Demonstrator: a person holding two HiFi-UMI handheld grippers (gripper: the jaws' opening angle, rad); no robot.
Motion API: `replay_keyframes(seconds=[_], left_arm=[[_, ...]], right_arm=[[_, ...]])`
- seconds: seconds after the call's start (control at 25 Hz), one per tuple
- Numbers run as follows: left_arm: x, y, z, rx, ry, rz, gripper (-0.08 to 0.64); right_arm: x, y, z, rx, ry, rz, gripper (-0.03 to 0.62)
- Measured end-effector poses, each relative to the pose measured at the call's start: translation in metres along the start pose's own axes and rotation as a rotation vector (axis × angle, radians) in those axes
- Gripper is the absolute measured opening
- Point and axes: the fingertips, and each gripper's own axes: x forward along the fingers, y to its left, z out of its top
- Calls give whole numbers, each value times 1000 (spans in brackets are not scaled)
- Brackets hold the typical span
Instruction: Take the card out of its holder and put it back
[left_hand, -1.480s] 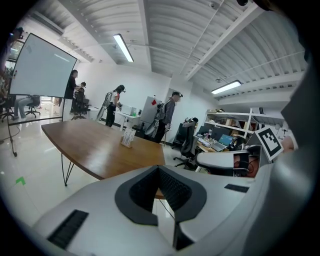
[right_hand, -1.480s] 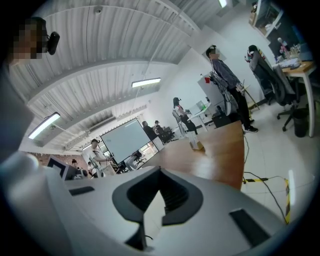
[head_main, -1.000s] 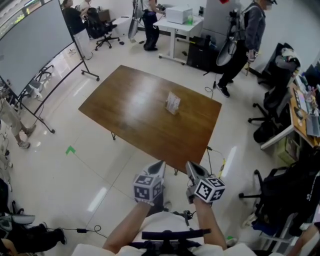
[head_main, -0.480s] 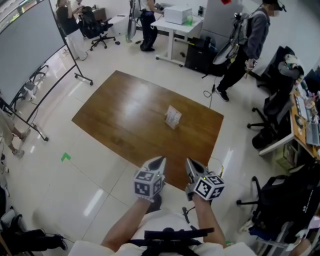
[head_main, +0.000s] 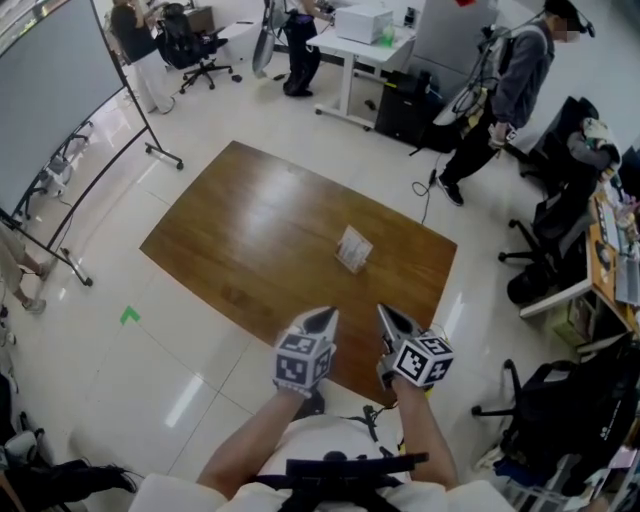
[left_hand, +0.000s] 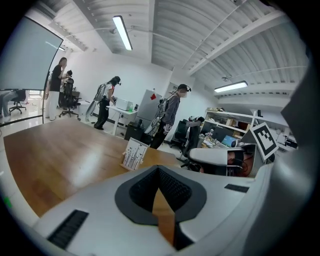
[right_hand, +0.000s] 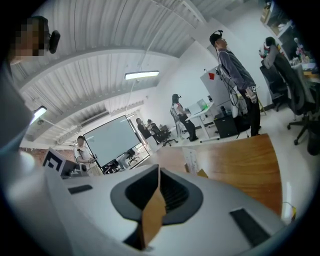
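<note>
A small clear card holder with a white printed card (head_main: 353, 249) stands upright on the brown wooden table (head_main: 250, 225), right of its middle. Both grippers hover at the table's near edge, well short of the holder. The left gripper (head_main: 323, 320) comes to a shut point and holds nothing. The right gripper (head_main: 390, 320) has its jaws opening a slit, with nothing between them. In the left gripper view the holder (left_hand: 135, 154) stands beyond the jaws (left_hand: 158, 169), slightly left. The right gripper view shows it (right_hand: 190, 160) beyond the jaw tips (right_hand: 158, 170), to the right.
A large board on a wheeled stand (head_main: 60, 100) lies to the left of the table. A person with a backpack (head_main: 510, 80) walks at the back right. Office chairs (head_main: 560, 215) and desks line the right side. A white desk (head_main: 360, 40) stands behind. A cable (head_main: 425, 200) trails on the floor.
I have come closer to the table, so both grippers now reach its near edge. The person at the back right has stepped along.
</note>
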Motion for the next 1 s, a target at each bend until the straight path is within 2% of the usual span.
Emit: replay_keyframes(seconds=[0.2, 0.64, 1.0], left_arm=[[22, 12, 10, 15, 17, -19, -5], [64, 28, 14, 20, 68, -66, -5], [98, 38, 10, 29, 116, -80, -5]], right_arm=[[28, -21, 12, -25, 11, -18, 39], [96, -75, 23, -124, 84, -71, 198], [143, -115, 21, -210, 125, -58, 198]])
